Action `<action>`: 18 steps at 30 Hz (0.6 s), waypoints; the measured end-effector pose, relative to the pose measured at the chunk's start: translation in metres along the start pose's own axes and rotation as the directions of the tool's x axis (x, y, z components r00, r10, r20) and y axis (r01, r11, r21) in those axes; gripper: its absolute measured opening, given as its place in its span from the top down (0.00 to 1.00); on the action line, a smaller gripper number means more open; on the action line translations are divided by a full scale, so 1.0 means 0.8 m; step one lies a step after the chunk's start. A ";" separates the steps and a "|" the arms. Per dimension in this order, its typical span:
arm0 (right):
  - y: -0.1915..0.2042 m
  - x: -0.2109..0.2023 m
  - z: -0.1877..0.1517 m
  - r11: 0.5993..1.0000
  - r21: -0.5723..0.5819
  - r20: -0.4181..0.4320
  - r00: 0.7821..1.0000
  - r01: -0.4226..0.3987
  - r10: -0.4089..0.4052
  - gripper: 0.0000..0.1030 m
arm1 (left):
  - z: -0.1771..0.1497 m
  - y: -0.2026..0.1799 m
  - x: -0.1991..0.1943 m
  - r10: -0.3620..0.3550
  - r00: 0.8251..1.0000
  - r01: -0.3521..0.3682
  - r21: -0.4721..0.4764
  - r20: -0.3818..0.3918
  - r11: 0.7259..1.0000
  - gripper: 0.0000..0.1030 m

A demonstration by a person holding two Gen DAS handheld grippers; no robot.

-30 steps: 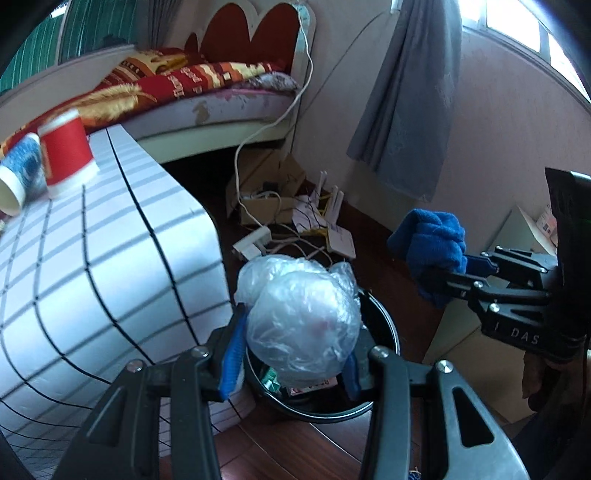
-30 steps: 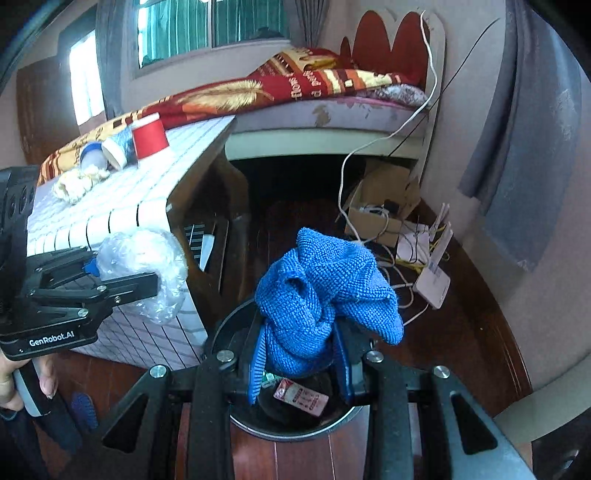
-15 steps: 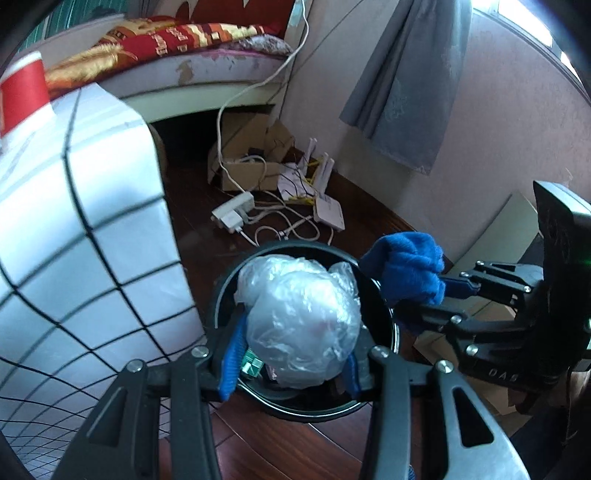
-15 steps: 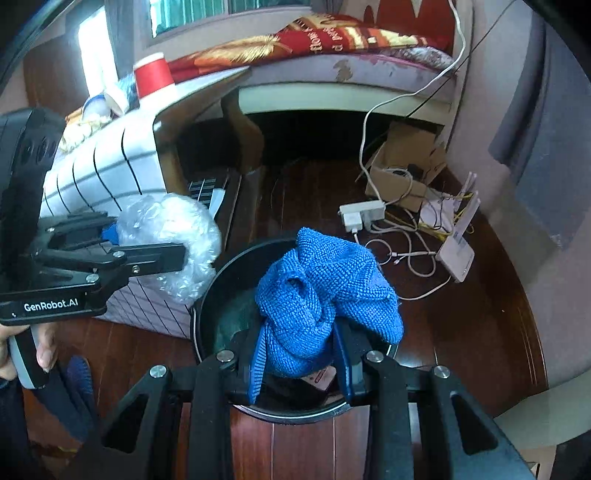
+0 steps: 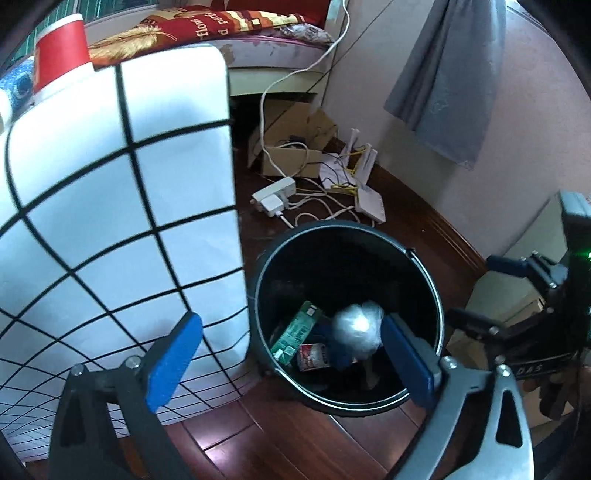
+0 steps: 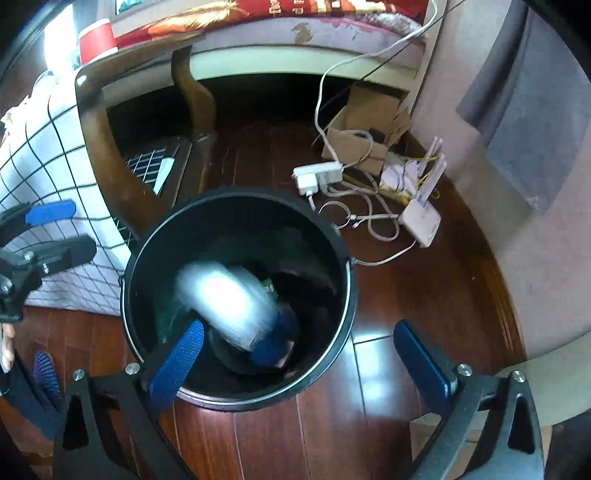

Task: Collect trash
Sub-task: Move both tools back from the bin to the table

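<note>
A black trash bucket (image 5: 428, 273) (image 6: 343, 295) stands on the wood floor beside the table. A crumpled clear plastic bag (image 5: 356, 328) (image 6: 225, 302) is inside it, blurred in motion. The blue cloth (image 6: 271, 345) lies in the bucket beside the bag. A green packet (image 5: 295, 332) and a small wrapper (image 5: 313, 356) lie at the bottom. My left gripper (image 5: 291, 362) is open and empty above the bucket's near rim. My right gripper (image 6: 299, 358) is open and empty above the bucket's rim.
A table with a white grid cloth (image 5: 110, 206) stands left of the bucket, with a red paper cup (image 5: 61, 48) on it. A power strip (image 5: 273, 194), cables, a router (image 6: 421, 221) and a cardboard box (image 5: 291, 144) lie on the floor behind. A bed (image 5: 258, 33) is at the back.
Both grippers opened over the bucket. The plastic bag dropped from the left gripper and the blue cloth from the right gripper into the bucket.
</note>
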State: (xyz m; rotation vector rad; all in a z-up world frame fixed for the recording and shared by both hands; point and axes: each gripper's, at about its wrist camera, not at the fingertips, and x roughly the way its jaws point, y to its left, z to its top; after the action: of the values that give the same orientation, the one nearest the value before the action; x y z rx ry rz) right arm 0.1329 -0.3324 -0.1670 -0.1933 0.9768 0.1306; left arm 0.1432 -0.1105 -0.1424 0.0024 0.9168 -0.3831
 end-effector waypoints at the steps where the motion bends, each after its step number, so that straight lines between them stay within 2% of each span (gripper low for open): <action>1: -0.001 -0.001 0.001 1.000 0.001 0.002 1.000 0.003 -0.003 0.00 | 0.001 0.000 -0.001 0.004 1.000 -0.004 -0.001 0.004 1.000 0.05; 9: 0.002 -0.015 0.016 1.000 0.026 0.040 0.999 -0.003 0.002 0.00 | 0.003 0.010 -0.024 0.067 0.996 -0.067 -0.006 0.062 0.998 0.05; 18: 0.032 -0.041 0.038 1.000 -0.005 0.096 0.995 -0.031 0.031 0.00 | 0.006 0.024 -0.054 0.111 0.988 -0.109 -0.022 0.105 0.994 0.05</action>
State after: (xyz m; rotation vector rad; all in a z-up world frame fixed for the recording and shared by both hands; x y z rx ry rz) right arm 0.1347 -0.3017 -0.1257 -0.1737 0.8835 0.1685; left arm 0.1294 -0.0796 -0.1088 0.0179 0.8105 -0.2706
